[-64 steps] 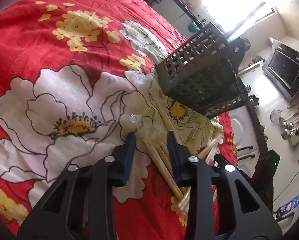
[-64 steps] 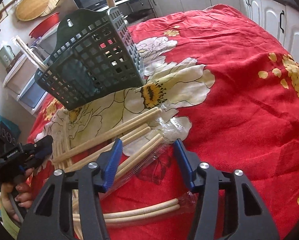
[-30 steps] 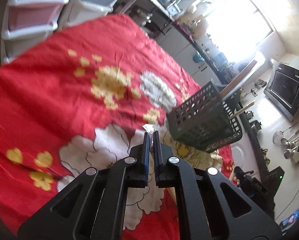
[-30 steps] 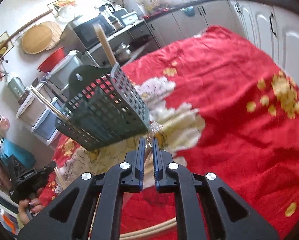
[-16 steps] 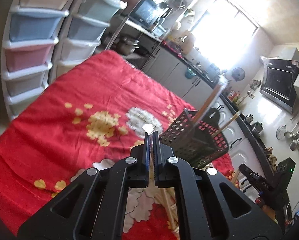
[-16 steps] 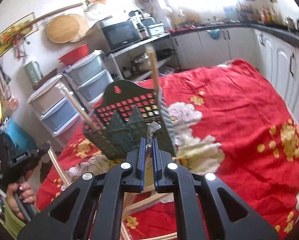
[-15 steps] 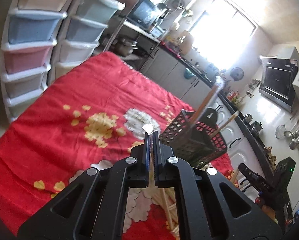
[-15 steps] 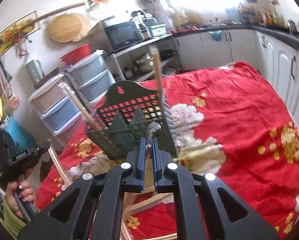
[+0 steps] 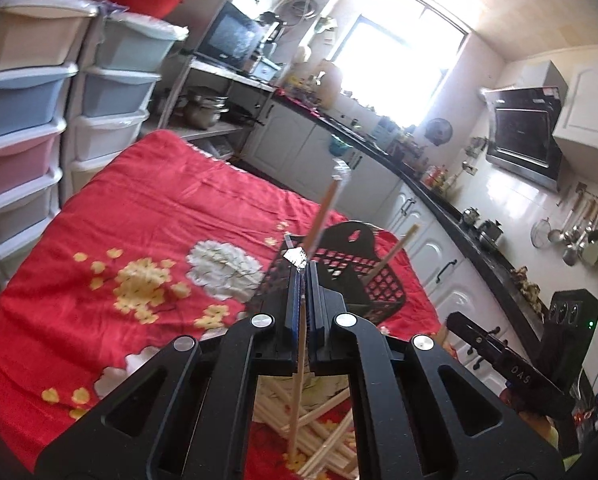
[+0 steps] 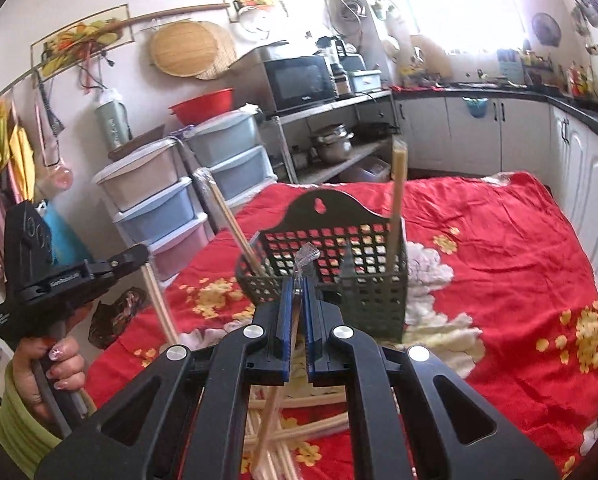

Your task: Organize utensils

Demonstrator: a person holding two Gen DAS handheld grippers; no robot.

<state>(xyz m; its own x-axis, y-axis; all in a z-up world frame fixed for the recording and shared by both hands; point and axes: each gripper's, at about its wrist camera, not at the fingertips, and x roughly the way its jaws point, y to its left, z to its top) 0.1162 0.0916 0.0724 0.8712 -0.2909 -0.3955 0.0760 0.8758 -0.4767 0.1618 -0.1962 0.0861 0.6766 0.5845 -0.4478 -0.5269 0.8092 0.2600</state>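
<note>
Each tool, left [image 9: 302, 276] and right [image 10: 297, 286], is clamped on a wrapped chopstick pair [image 9: 297, 392], which may catch on the basket [image 10: 339, 280] rim and slip.

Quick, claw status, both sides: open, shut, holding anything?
Left claw: shut on a wrapped chopstick pair.
Right claw: shut on another wrapped chopstick pair.

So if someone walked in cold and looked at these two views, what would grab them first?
Probably the red flowered cloth covering the whole table, with the dark perforated basket standing on it, two wrapped chopstick pairs poking up from it. Next, each hand-held gripper shut on a wrapped chopstick pair: the left hand-held gripper and the right hand-held gripper, both raised in front of the basket. Below them lies a loose pile of chopsticks.
</note>
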